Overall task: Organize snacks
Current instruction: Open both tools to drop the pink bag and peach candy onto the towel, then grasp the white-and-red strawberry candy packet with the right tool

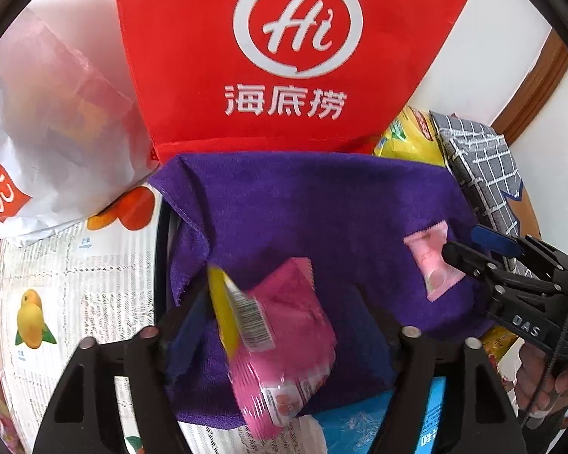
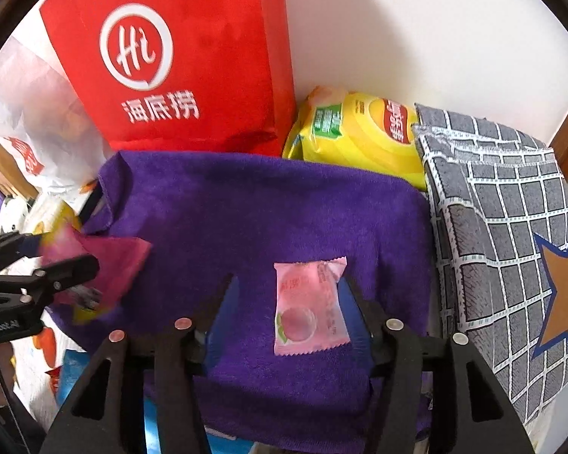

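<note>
A white wall backs the scene, and against it I see a red bag with a white "Hi" logo, a yellow snack pack and a grey checked cloth to its right. In front of them a purple towel covers the tabletop, with fruit-printed newsprint beside it on the left and a white plastic bag behind that.

My right gripper stands over the towel with its jaws apart. A small pale pink candy packet lies flat on the towel between them; the right jaw sits at the packet's edge, the left one well clear, so nothing is clamped.

My left gripper also has its jaws wide open. A bigger magenta snack pouch with a yellow edge and barcode sits blurred and tilted between them, over the towel; neither jaw presses on it.
</note>
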